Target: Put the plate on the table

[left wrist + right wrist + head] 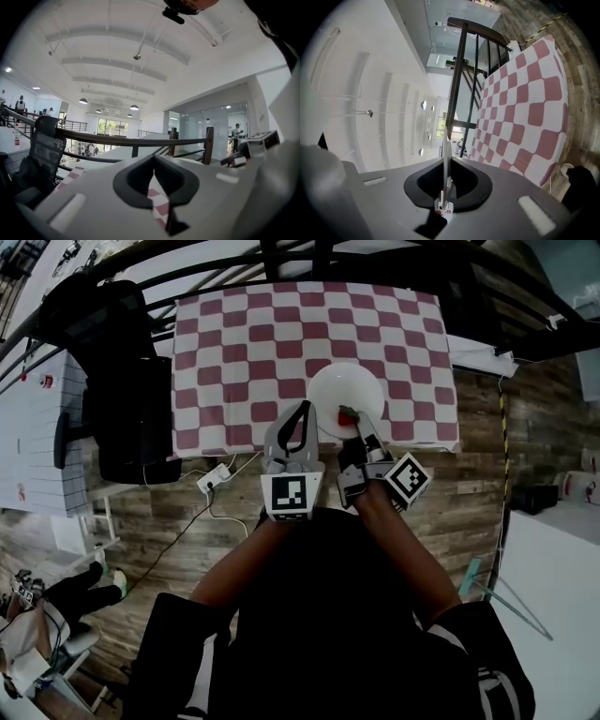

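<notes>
A round white plate (pixel 345 395) shows over the near middle of the table, which wears a red-and-white checked cloth (pixel 244 352). My right gripper (pixel 354 427) is shut on the plate's near rim. In the right gripper view the plate (pixel 446 150) is a thin white edge pinched between the jaws of the right gripper (pixel 445 187). Whether the plate touches the cloth I cannot tell. My left gripper (pixel 302 413) hovers just left of the plate, shut with nothing in it. In its own view the left gripper (pixel 154 187) shows only a sliver of checked cloth (pixel 160 208).
A black chair with a bag (pixel 127 399) stands left of the table. A white power strip (pixel 216 479) with cables lies on the wooden floor near the table's front left corner. A dark railing (pixel 281 263) runs behind the table, and a white table (pixel 33 427) stands far left.
</notes>
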